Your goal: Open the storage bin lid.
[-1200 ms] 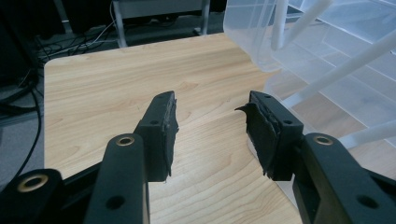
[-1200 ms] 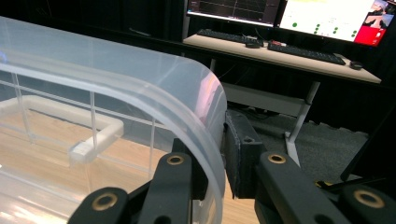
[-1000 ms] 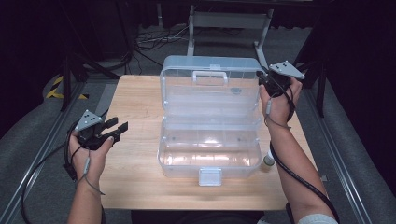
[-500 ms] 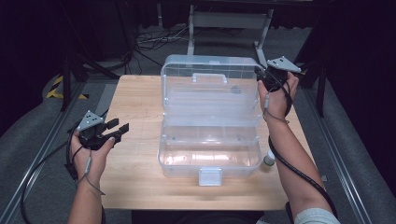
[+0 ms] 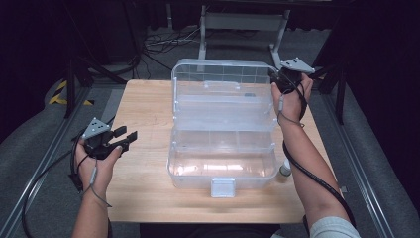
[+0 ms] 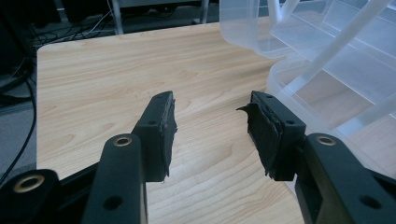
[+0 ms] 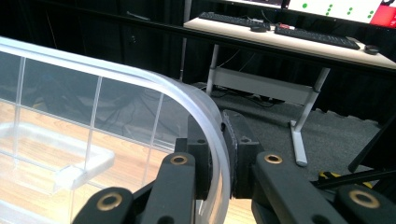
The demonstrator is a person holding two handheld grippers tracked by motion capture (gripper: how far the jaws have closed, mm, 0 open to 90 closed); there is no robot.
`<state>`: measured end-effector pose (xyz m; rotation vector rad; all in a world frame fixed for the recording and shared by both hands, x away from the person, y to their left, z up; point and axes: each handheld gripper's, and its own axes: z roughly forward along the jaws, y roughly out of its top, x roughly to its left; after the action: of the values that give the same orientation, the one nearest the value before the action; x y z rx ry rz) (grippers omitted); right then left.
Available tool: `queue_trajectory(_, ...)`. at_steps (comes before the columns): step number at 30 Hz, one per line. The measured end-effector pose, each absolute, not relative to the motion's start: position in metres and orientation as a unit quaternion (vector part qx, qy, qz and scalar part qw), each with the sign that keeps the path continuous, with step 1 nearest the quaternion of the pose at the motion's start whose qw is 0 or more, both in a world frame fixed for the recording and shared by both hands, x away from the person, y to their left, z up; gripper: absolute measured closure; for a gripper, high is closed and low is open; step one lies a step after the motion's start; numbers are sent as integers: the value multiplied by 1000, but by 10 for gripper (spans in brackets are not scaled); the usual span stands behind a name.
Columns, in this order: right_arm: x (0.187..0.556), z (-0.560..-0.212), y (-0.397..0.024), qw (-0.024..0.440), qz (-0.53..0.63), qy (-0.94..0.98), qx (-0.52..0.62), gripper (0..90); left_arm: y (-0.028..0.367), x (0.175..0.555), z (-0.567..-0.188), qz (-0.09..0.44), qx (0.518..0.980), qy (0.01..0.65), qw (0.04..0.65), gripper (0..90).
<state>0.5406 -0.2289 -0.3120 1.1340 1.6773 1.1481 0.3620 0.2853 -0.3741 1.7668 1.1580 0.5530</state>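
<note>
A clear plastic toolbox [image 5: 223, 166] stands open in the middle of the wooden table [image 5: 143, 109]. Its lid [image 5: 223, 82] is raised upright at the back, and a tray is lifted out between lid and base. My right gripper [image 5: 278, 80] is at the lid's far right corner, shut on the curved rim [image 7: 140, 79], which sits between its pads [image 7: 239, 144]. My left gripper [image 5: 128, 139] hovers over the table left of the box. Its jaws are open with nothing between them [image 6: 212, 126], and the box's left wall [image 6: 327, 70] lies just beyond.
A white latch [image 5: 222, 187] hangs at the box's front. A small bottle [image 5: 285, 168] stands by the box's right front corner. Desk legs [image 5: 277, 34] and cables [image 5: 153, 42] lie on the floor beyond the table. Bare wood stretches left of the box.
My right hand has shifted slightly left and away with the lid's corner still in its grip. The left hand has stayed put.
</note>
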Motion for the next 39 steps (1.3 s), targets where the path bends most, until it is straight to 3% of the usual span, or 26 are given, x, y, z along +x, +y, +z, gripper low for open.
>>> queue_trajectory(39,578,-324,-235,340,438,696,456,814,282,366,-382,212,724,473,455,519)
